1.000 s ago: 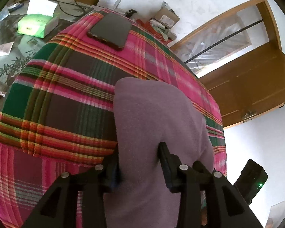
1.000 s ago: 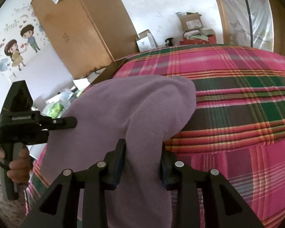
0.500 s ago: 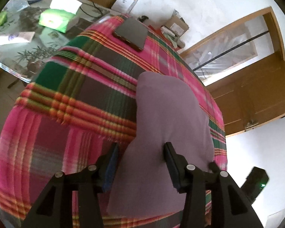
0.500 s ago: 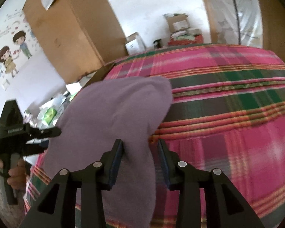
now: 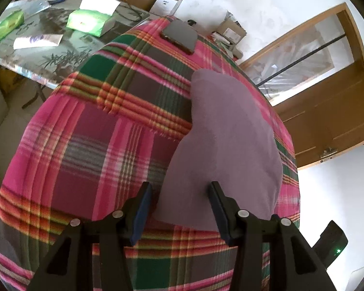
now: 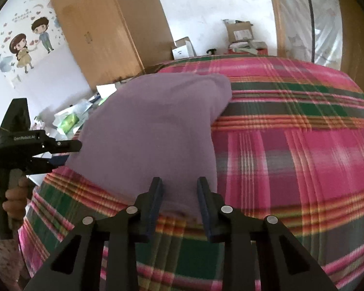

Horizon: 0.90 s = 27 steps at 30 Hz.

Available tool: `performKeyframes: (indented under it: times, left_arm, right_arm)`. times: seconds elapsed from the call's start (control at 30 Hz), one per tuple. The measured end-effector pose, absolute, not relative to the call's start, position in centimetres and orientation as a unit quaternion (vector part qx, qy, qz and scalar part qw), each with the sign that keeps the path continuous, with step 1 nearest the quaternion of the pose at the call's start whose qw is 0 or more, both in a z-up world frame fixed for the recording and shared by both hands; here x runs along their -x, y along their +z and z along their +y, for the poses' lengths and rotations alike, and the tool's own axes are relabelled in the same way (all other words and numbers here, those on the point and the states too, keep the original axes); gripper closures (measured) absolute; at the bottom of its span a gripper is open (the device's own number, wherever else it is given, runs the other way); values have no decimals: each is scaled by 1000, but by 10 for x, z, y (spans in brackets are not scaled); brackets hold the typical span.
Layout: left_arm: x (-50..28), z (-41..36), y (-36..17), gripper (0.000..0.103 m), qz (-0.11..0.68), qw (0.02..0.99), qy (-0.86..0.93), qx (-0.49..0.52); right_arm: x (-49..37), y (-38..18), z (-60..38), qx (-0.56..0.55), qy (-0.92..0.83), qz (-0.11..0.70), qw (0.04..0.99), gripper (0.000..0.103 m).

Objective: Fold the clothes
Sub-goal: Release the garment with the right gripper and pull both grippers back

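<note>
Both grippers, left (image 5: pixel 179 194) and right (image 6: pixel 179 189), now pulled back with jaws apart, we see the purple cloth (image 5: pixel 225 140) released (folded), lying on the plaid blanket (image 5: pixel 97 133).

White walls, a wooden wardrobe (image 6: pixel 109 31), a wooden door (image 5: pixel 327 111), cartoon wall stickers (image 6: pixel 29 46)

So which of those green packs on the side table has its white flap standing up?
The larger green box, nearest the plaid blanket. A white flap rises from its top, while the smaller green pack at the table's far left lies flat and closed.
</note>
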<state>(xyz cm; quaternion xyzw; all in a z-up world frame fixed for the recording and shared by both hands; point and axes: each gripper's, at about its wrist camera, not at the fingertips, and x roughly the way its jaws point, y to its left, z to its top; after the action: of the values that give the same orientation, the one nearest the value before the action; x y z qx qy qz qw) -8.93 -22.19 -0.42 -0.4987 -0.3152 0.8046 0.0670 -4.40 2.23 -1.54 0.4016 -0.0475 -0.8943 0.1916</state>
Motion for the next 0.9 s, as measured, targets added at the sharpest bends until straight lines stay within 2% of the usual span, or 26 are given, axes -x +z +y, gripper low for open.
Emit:
performKeyframes:
  times: [0.5,0.73,0.9]
  left_arm:
    - [63,-210,-3,56,-295,64,809,504]
    - [50,-195,0,56,-275,59,818,501]
    - [41,-173,4,56,-221,44,837,499]
  right_arm:
    - [18,-28,21,-456,-863,-66,209,75]
    - [7,-20,29,-427,-874,-93,212,75]
    - [9,-22,21,-435,-875,-76,197,74]
